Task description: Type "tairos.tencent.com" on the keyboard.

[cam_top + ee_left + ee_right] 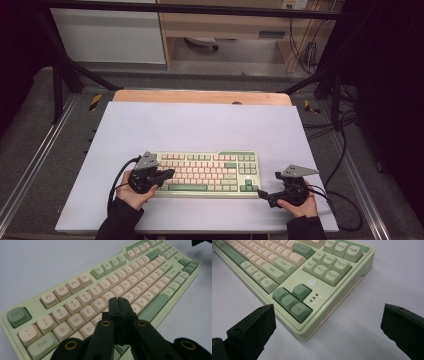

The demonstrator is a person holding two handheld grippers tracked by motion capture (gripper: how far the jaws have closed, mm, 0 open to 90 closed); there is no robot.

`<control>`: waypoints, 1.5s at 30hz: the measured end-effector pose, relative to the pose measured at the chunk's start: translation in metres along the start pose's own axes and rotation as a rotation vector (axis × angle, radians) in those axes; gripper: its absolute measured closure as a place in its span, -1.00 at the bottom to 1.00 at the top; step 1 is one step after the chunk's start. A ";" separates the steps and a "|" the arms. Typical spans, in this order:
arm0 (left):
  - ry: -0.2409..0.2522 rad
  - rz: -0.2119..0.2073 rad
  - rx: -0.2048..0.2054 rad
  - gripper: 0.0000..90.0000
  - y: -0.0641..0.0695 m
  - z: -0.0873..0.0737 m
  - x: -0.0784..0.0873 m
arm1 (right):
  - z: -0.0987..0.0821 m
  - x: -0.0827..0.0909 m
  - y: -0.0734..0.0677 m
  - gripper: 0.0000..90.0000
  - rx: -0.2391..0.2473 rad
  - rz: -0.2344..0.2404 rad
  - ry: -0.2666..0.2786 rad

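Poised over the left-hand letter keys of a pale-green, cream-keyed keyboard (207, 173) lying lengthwise: closed, empty left gripper (119, 302); open right gripper (328, 322) off its right end.

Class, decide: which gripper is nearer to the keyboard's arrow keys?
Right. The right gripper sits just off the corner by the arrow keys; the left gripper hovers over the keyboard's opposite end.

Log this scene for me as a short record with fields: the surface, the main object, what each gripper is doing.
surface: white table
object: green and cream keyboard, lying flat
left gripper: jaws shut, empty, tips over the letter keys at the keyboard's left part
right gripper: jaws open, empty, at the keyboard's arrow-key corner, not touching it
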State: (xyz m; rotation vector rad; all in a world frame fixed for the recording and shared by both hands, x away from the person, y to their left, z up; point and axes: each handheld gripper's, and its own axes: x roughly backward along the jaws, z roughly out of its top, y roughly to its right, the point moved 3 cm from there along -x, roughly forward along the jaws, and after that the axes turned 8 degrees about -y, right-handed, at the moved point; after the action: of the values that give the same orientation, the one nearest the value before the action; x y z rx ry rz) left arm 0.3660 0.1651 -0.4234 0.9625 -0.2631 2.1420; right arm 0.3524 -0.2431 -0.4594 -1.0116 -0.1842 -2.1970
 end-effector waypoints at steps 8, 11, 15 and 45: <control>-0.010 0.006 -0.012 1.00 0.003 0.008 -0.011 | 0.000 0.000 0.000 -0.99 0.002 0.001 -0.003; -0.005 0.011 -0.017 1.00 0.004 0.011 -0.016 | 0.000 0.000 0.000 -0.99 0.006 0.000 -0.004; -0.007 0.021 -0.026 1.00 0.006 0.015 -0.022 | 0.000 0.000 0.000 -0.99 0.006 0.001 -0.004; -0.036 0.074 -0.043 1.00 0.000 0.017 -0.051 | 0.000 0.000 0.000 -0.99 0.008 0.002 -0.002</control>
State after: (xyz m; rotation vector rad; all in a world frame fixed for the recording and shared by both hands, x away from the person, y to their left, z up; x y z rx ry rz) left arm 0.3972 0.1282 -0.4480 0.9815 -0.3661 2.1786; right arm 0.3521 -0.2432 -0.4597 -1.0096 -0.1934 -2.1919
